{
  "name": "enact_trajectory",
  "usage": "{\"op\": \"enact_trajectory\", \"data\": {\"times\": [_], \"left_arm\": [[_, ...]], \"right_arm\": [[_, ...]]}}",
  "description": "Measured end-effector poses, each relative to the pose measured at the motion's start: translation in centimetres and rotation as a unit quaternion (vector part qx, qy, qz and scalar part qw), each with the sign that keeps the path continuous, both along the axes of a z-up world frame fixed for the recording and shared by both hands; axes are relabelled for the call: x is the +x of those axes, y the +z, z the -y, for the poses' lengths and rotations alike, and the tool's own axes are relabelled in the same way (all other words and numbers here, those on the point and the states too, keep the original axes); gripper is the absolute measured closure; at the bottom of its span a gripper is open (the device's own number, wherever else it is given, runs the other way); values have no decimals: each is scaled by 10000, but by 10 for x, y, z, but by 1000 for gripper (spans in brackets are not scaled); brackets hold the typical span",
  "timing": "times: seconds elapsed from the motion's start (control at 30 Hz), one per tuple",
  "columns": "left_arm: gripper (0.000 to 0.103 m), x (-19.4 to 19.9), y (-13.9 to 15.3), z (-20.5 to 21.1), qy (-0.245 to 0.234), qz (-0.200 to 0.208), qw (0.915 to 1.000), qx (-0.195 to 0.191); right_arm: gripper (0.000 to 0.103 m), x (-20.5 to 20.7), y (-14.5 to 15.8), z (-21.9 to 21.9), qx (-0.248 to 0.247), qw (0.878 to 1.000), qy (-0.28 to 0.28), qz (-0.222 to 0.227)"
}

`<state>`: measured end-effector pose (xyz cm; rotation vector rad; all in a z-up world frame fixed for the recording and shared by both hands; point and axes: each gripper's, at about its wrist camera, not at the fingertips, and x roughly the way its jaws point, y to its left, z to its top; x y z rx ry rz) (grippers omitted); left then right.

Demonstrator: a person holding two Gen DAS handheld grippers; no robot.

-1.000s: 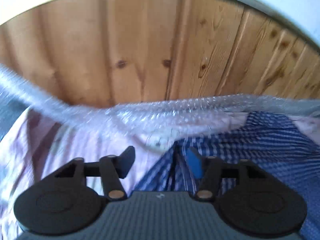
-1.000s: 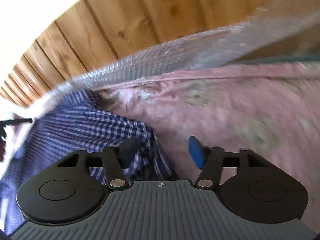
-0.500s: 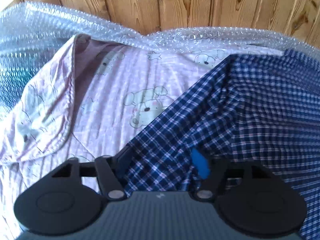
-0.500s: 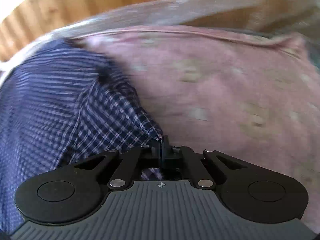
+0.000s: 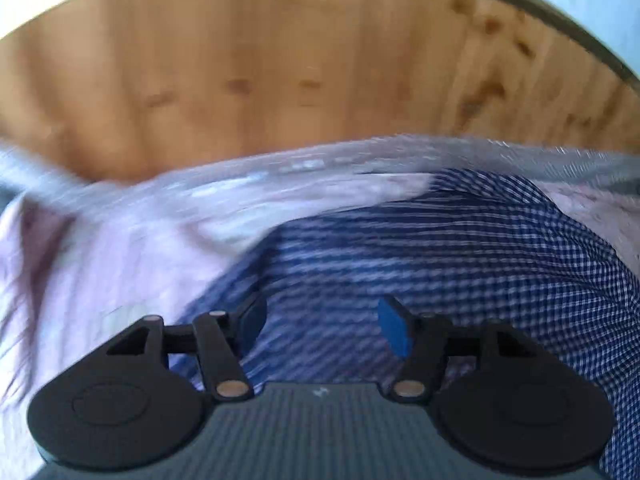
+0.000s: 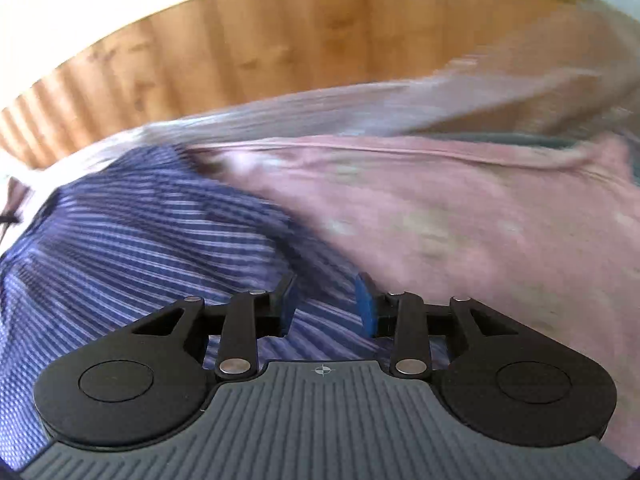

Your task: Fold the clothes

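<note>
Both views are streaked with motion blur, so fine detail is lost. The blue checked shirt (image 5: 460, 264) lies spread on a pale pink cloth (image 5: 100, 264); in the left wrist view the shirt fills the picture from about 3 o'clock down to 6 o'clock, with the pink cloth showing from 8 to 10 o'clock. Whether the surface under the cloth is a bench or a bed cannot be told. Along the far edge of the cloth runs a band of clear bubble wrap (image 5: 304, 164), and behind it a wall of knotty pine boards (image 5: 280, 64) curves across 12 o'clock. Above the boards a strip of white wall (image 5: 580, 4) shows at 1 o'clock.

The left claw (image 5: 324, 322) hangs over the shirt with its jaws partly apart and closing; checked cloth is seen through the gap, but its blue pads (image 5: 394, 330) do not press on it.

In the right wrist view the shirt (image 6: 140, 248) takes the side from 7 to 10 o'clock and the pink cloth (image 6: 460, 216) the side from 1 to 4 o'clock. The right claw (image 6: 326, 306) stands over the shirt's edge where it meets the pink, jaws narrowly apart and opening, gripping nothing. Pine boards (image 6: 260, 40) again close the top.
</note>
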<state>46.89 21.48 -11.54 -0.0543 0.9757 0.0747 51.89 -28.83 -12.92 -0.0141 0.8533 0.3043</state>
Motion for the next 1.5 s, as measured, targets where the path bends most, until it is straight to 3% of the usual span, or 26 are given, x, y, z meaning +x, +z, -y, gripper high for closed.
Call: {"op": "enact_trajectory", "data": {"times": [0.1,0.13,0.17,0.23,0.27,0.33,0.4,0.43,0.47,0.5,0.53,0.6,0.67,0.7,0.8,0.9,1.0,1.03,1.07,1.1,1.17,1.23,1.27,1.3,1.4,1.5], "left_arm": [[42,28,-23,17,-157,-337,9984,415],[42,33,-31,13,-93,-471,9967,649],[34,32,-33,4,1,-402,9967,711],[35,28,-30,-19,459,-411,9943,873],[42,21,-25,-32,713,-404,9929,865],[45,-2,-12,-49,995,-317,9924,644],[42,-35,1,-52,926,-161,9955,-83],[41,-51,5,-51,834,-114,9954,-454],[41,-65,4,-44,677,-177,9959,-573],[40,-76,-3,-37,521,-320,9968,-507],[39,-87,-10,-30,366,-461,9973,-439],[41,-105,-31,-28,276,-547,9981,51],[31,-116,-29,-38,404,-545,9970,381],[37,-120,-24,-44,660,-631,9944,529],[45,-144,0,-54,1004,-552,9932,199],[40,-178,16,-27,475,-449,9972,-356],[40,-212,-8,1,145,-897,9958,-91],[39,-228,-15,-1,251,-922,9954,27],[30,-243,-23,-3,359,-947,9948,145],[28,-256,-23,-14,551,-992,9934,144],[27,-281,-21,-33,910,-1098,9896,193],[35,-302,-15,-47,1190,-1185,9855,228],[50,-312,-6,-49,1253,-1107,9859,20],[50,-321,3,-51,1314,-1027,9858,-189],[42,-345,23,-27,838,-639,9924,-635],[43,-365,3,3,327,-963,9933,-548]], "right_arm": [[71,34,-16,-44,-2,9993,351,-82],[79,45,-26,-50,-79,9988,390,-276],[85,55,-37,-54,-222,9977,412,-494],[87,65,-50,-40,-424,9969,333,-572],[81,69,-55,-31,-515,9966,280,-572],[84,67,-55,-15,-693,9960,-120,-556],[79,57,-50,-11,-1052,9928,-407,-407],[79,46,-43,-12,-911,9946,-401,-289],[79,33,-36,-17,-563,9979,-246,-180],[79,19,-34,-26,-304,9994,12,-166],[72,5,-35,-37,-103,9993,308,-194],[64,-23,-42,-55,159,9954,870,-363],[71,-47,-66,-55,-185,9921,1149,-468],[74,-54,-70,-49,-345,9921,1104,-485],[73,-69,-67,-24,-747,9933,698,-532],[68,-93,-43,-35,-675,9949,684,-320],[56,-124,-37,-70,-351,9920,1165,-327],[56,-134,-44,-82,-356,9890,1365,-447],[56,-144,-57,-90,-427,9855,1521,-624],[57,-154,-70,-91,-546,9827,1597,-757],[57,-181,-77,-76,-635,9838,1606,-487],[58,-197,-75,-58,-818,9844,1431,-621],[57,-205,-74,-55,-1000,9835,1338,-693],[57,-212,-71,-54,-1192,9820,1253,-760],[64,-238,-45,-69,-968,9860,1229,-574],[60,-276,-43,-108,-630,9846,1520,-594]]}}
